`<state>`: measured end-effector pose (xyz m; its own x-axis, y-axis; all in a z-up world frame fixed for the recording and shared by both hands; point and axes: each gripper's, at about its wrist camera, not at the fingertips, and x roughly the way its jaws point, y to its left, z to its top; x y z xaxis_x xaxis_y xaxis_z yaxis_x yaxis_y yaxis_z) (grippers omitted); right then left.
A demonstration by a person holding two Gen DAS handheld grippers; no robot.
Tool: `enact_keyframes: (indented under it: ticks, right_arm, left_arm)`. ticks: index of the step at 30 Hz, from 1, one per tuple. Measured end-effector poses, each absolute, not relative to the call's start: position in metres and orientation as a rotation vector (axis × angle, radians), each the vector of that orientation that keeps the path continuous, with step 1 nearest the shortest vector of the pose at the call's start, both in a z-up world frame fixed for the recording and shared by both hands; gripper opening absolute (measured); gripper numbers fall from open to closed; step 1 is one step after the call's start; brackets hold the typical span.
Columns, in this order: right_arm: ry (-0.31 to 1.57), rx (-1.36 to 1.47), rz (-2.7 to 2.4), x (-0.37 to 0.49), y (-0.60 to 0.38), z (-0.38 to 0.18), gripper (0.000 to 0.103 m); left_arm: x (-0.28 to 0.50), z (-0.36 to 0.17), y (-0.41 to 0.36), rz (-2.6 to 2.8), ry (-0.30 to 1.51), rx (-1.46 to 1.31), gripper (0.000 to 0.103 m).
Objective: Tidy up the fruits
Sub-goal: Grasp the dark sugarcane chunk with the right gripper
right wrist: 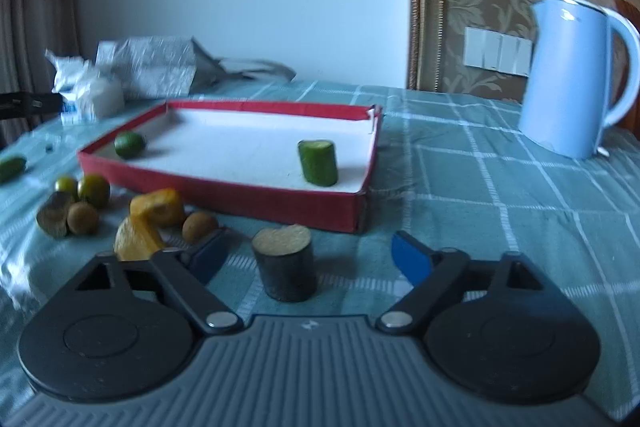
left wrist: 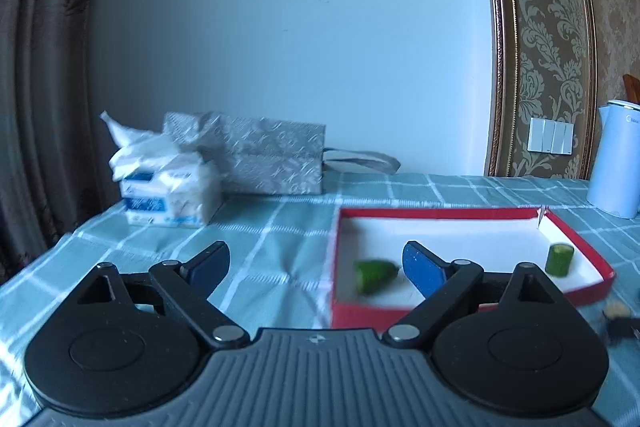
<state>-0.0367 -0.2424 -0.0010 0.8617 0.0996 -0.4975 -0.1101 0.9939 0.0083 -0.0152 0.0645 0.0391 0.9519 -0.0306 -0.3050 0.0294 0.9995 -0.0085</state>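
A red box (left wrist: pixel 440 214) (right wrist: pixel 224 197) with a white floor lies on the checked cloth. In it are a green cucumber end (left wrist: pixel 374 275) (right wrist: pixel 129 144) at the left and an upright cucumber chunk (left wrist: pixel 559 259) (right wrist: pixel 319 162) at the right. My left gripper (left wrist: pixel 316 265) is open and empty, above the box's left edge. My right gripper (right wrist: pixel 310 257) is open around a dark upright eggplant chunk (right wrist: pixel 286 263) standing in front of the box, not touching it. Yellow pepper pieces (right wrist: pixel 154 217), small round fruits (right wrist: pixel 86 201) and another cucumber piece (right wrist: pixel 12 169) lie left of it.
A tissue pack (left wrist: pixel 168 187) (right wrist: pixel 86 91) and a silver bag (left wrist: pixel 260 155) (right wrist: pixel 148 67) lie at the back left by the wall. A light blue kettle (right wrist: pixel 576 75) (left wrist: pixel 618 163) stands at the back right. A curtain hangs on the left.
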Motion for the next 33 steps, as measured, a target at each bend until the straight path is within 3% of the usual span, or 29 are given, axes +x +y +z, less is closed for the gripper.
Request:
enact_keyframes:
  ticks: [2,5,10,14,23,33]
  right_arm:
    - [0.549,-0.036,0.119,-0.032,-0.239,-0.003,0.061]
    - [0.574,-0.034,0.121,-0.026,-0.239,-0.005,0.052]
    - [0.604,-0.062,0.112,-0.021,-0.234,-0.008,0.049]
    - [0.623,-0.090,0.117,-0.016,-0.229,-0.009,0.030]
    - [0.589,-0.074,0.097,-0.018,-0.231,-0.007,0.031]
    - [0.527,0.024,0.074,-0.025,-0.254,-0.001,0.031]
  left_arm:
    - [-0.023,0.033,0.070,-0.029,0.317,-0.001,0.094]
    - [-0.030,0.024,0.077,-0.025,0.330,-0.010,0.094]
    - [-0.035,0.020,0.081,-0.041,0.335,-0.023,0.094]
    - [-0.036,0.018,0.078,-0.064,0.347,-0.019,0.094]
    - [-0.044,0.018,0.055,-0.155,0.366,0.018,0.094]
    - [-0.060,0.009,-0.029,-0.384,0.424,0.134,0.094]
